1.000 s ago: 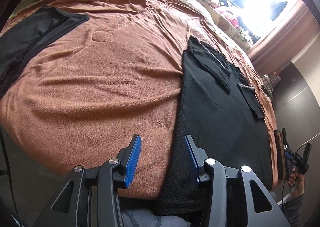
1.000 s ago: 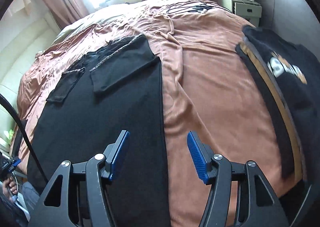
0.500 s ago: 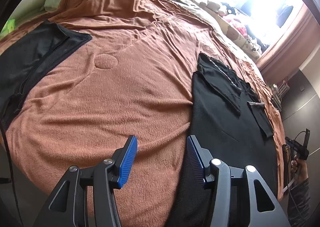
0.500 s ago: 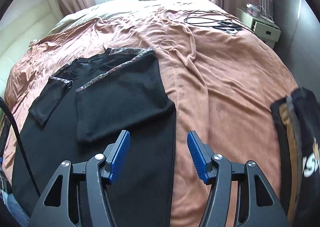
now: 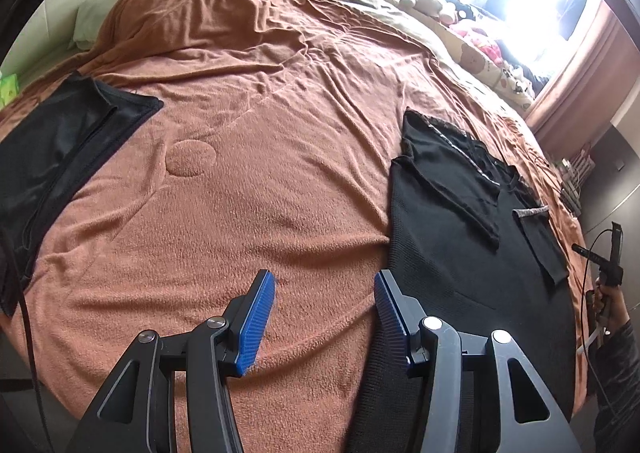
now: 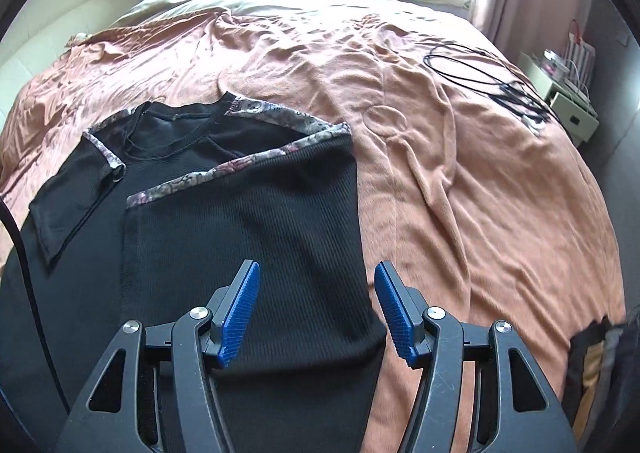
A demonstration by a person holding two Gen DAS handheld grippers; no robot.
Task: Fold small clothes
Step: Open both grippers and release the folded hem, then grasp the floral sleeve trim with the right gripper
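A black ribbed top point(image 6: 248, 221) with floral shoulder trim lies flat on the brown blanket point(image 6: 460, 193), its right side and left sleeve folded inward. My right gripper point(image 6: 318, 265) hovers open over the folded-in right panel near the top's right edge, with nothing between its blue pads. In the left wrist view the same top point(image 5: 452, 253) lies to the right. My left gripper point(image 5: 323, 277) stands open above the blanket point(image 5: 280, 141) at the top's left edge, its right finger over the hem, holding nothing.
Another black garment point(image 5: 60, 157) lies spread at the bed's left. A stack of folded dark clothes point(image 6: 592, 357) sits at the right edge. Coiled cables point(image 6: 484, 69) lie on the bed, near a nightstand point(image 6: 572, 109). A person's hand point(image 5: 608, 293) shows at the right.
The right gripper has travelled up the top toward its collar, and the dark stack has slid to the view's right edge. The left gripper has shifted forward over the blanket, its jaws slightly wider.
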